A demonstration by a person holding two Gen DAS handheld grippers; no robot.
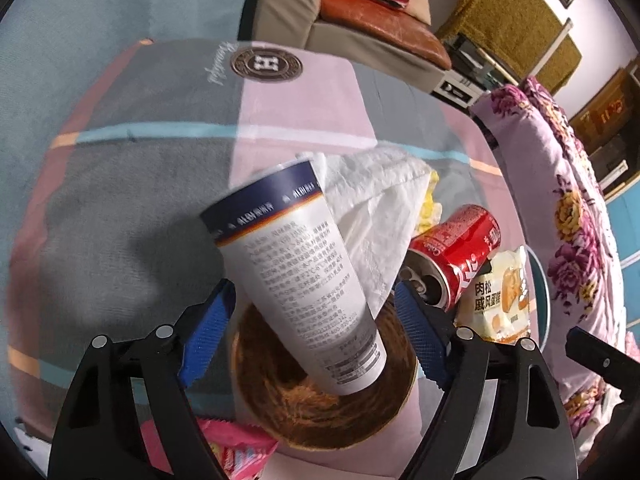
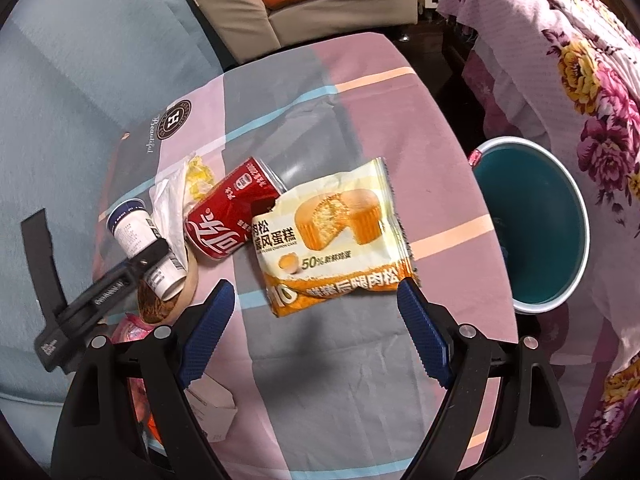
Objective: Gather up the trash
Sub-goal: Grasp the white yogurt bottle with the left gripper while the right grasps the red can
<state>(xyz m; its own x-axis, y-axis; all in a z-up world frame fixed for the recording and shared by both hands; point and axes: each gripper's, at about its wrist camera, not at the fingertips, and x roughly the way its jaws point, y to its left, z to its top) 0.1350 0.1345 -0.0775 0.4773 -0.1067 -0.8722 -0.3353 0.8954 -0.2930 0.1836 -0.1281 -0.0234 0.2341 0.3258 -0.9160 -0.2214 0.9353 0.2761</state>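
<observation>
A white paper cup with a dark blue band point(image 1: 296, 264) lies tilted with its base in a brown wooden bowl point(image 1: 324, 412). My left gripper point(image 1: 316, 324) is open, its jaws on either side of the cup and bowl. White tissue point(image 1: 372, 216), a red cola can point(image 1: 456, 256) and a cake wrapper point(image 1: 500, 296) lie beside them. In the right wrist view, my right gripper point(image 2: 316, 320) is open just short of the cake wrapper point(image 2: 332, 236); the can point(image 2: 228, 216) and cup point(image 2: 136, 236) lie to its left. A teal trash bin point(image 2: 536, 224) stands at the right.
A pink snack packet point(image 1: 236, 452) lies near the left gripper. A small white carton point(image 2: 212, 408) lies under the right gripper's left finger. A floral blanket point(image 2: 572, 80) hangs right of the checked tablecloth point(image 2: 360, 380). A sofa point(image 2: 280, 4) stands behind.
</observation>
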